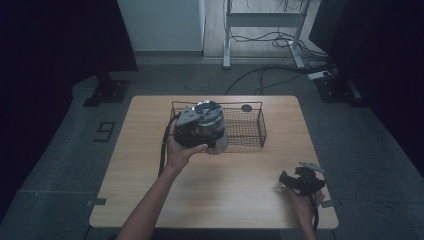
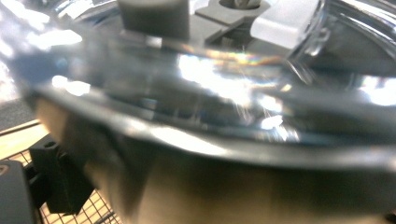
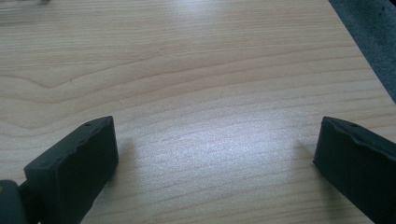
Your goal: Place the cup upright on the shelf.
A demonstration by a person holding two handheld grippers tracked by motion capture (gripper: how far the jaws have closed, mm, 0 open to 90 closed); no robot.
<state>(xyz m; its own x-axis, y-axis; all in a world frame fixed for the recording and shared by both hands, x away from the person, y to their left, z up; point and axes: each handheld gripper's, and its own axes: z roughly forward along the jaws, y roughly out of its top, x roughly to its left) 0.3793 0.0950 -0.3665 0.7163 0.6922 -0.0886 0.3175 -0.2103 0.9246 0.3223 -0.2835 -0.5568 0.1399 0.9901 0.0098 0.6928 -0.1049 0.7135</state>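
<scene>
A steel pot [image 1: 214,131] with a glass lid [image 1: 207,107] is at the left end of the black wire basket [image 1: 261,127]. My left gripper [image 1: 199,133], held in a hand, is shut on the pot's near side. In the left gripper view the pot [image 2: 243,191] and its shiny lid [image 2: 210,79] loom very close and blurred, with one black finger [image 2: 51,177] at the lower left over the basket mesh [image 2: 100,211]. My right gripper [image 1: 289,179] rests low at the table's front right. Its jaws [image 3: 215,154] stand wide open over bare wood.
The wooden table [image 1: 225,200] carries the basket at its far middle. A small dark round thing [image 1: 246,107] lies just behind the basket's far rim. Cables and a desk frame [image 1: 260,22] lie on the floor beyond the table.
</scene>
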